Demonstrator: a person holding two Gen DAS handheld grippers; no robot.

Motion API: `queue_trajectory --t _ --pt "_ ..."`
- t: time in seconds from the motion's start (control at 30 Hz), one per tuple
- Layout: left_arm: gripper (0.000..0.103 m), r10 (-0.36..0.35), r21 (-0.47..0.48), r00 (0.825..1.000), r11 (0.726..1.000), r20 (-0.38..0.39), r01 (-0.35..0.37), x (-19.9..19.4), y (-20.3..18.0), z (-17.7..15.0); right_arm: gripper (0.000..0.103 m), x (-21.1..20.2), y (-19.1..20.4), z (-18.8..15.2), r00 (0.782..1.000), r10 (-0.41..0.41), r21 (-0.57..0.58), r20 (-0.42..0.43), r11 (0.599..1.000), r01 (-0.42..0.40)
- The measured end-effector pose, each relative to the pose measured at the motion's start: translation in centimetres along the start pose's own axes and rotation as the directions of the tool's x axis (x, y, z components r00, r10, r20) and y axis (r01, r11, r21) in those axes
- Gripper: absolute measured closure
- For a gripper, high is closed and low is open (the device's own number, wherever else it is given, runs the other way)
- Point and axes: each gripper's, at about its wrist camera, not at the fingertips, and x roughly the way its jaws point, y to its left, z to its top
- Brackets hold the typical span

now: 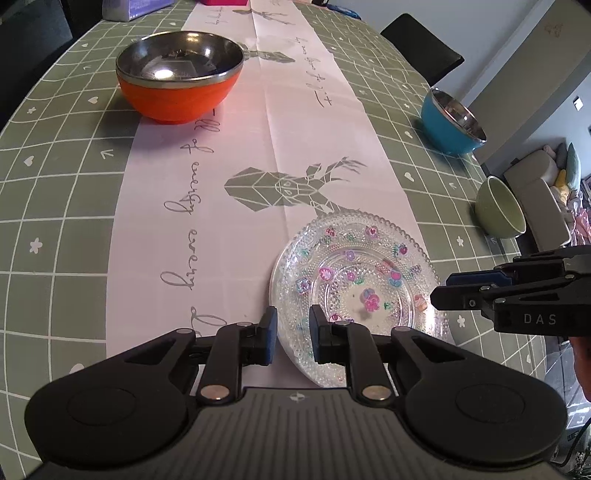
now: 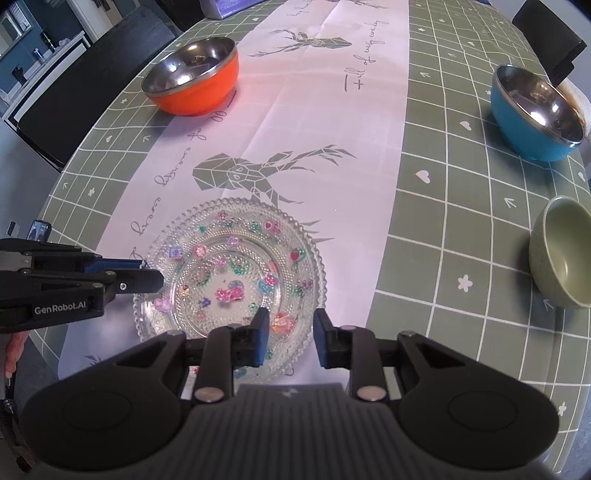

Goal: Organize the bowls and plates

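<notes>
- Of your left gripper [image 1: 293, 334] you see only the fingers. The left rim of the glass plate [image 1: 354, 280] lies in the narrow gap between the blue pads. I cannot tell whether they press on the glass.
- Your right gripper [image 2: 291, 338] stands a little open. The near rim of the plate runs between its pads, and they do not seem to pinch it.
- The black gripper bodies hide the near part of the plate in both views. A small part of your hand [image 2: 14, 350] shows at the left edge of the right wrist view.
- A purple box [image 1: 136, 7] at the far end is cut off by the frame, so I cannot name it better.
- The plate lies on the white deer-print runner [image 1: 221, 166], over the green checked tablecloth [image 1: 55, 184].
- The runner beyond the plate is free up to the orange bowl [image 1: 180, 85], which stands well apart at the far left.
- The blue bowl [image 1: 448, 123] and the pale green bowl [image 1: 498, 212] stand near the right table edge. A black chair [image 1: 421, 51] is behind this edge.
- The orange and blue bowls show only their shiny steel inside, the green one only its glaze. The plate shows small coloured flower decorations.
</notes>
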Motion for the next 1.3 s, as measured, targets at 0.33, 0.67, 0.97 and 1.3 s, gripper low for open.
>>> queue_trajectory --t 0.33,0.67,0.97,1.3 --pt "0.054 -0.053 -0.075 0.993 0.995 0.109 0.061 -0.5 2.1 -1.2 0.074 0.0 -3.1 -1.4 0.996 0.072 0.153 0.046 0.985 -0.078" --pt "0.056 -0.144 -0.161 0.984 0.974 0.104 0.159 1.3 3.6 -3.0 0.080 2.0 -5.0 -2.9 0.979 0.194 0.306 0.063 0.930 -0.204" --pt "0.073 -0.146 -0.143 0.983 0.976 0.109 0.161 1.3 2.9 -3.0 0.082 2.4 -5.4 -3.4 0.968 0.235 0.334 0.092 0.908 -0.252" --pt "0.073 -0.073 -0.160 0.990 0.983 0.119 0.092 0.5 4.7 -1.8 0.082 3.6 -3.9 -1.3 0.965 0.246 0.311 0.087 0.914 -0.261"
